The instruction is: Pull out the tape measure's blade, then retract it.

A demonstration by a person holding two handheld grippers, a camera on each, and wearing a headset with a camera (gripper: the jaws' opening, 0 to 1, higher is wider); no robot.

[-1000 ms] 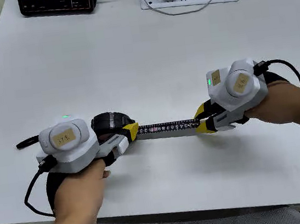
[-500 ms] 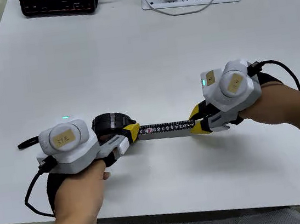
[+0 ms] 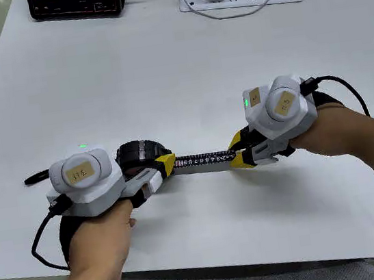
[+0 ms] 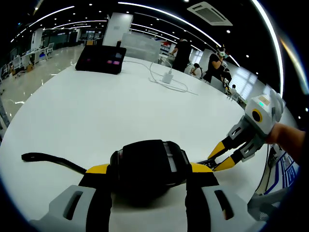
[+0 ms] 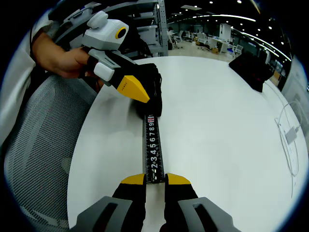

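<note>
Clamping the tape case [image 3: 137, 157], L gripper [image 4: 149, 169] fingers anchor it; R gripper [image 5: 155, 180] fingers pinch the blade [image 5: 152, 145] tip right of case, blade straight btwn.

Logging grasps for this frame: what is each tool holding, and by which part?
Left tool clamps the tape measure's case; right tool pinches the blade at its tip.
</note>
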